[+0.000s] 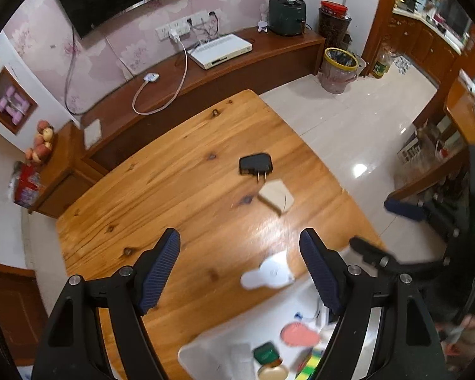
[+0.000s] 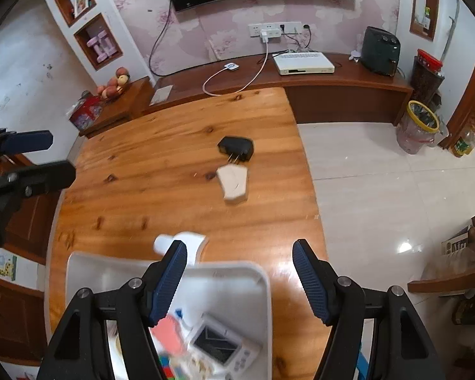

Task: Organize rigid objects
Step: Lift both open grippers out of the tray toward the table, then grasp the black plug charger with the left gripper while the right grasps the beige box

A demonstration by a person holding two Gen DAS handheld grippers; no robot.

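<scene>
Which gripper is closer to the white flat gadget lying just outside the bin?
Left, though only narrowly. The white flat gadget lies between the open left gripper's fingers, while it sits off the right gripper's left finger, partly hidden behind it.

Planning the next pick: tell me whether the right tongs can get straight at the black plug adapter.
Probably yes. The right tongs are open, and the black plug adapter lies exposed on the table; only the beige block sits just before it.

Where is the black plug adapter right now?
The black plug adapter lies on the wooden table, toward its far right part in both views, right behind the beige block, its prongs pointing at that block.
</scene>
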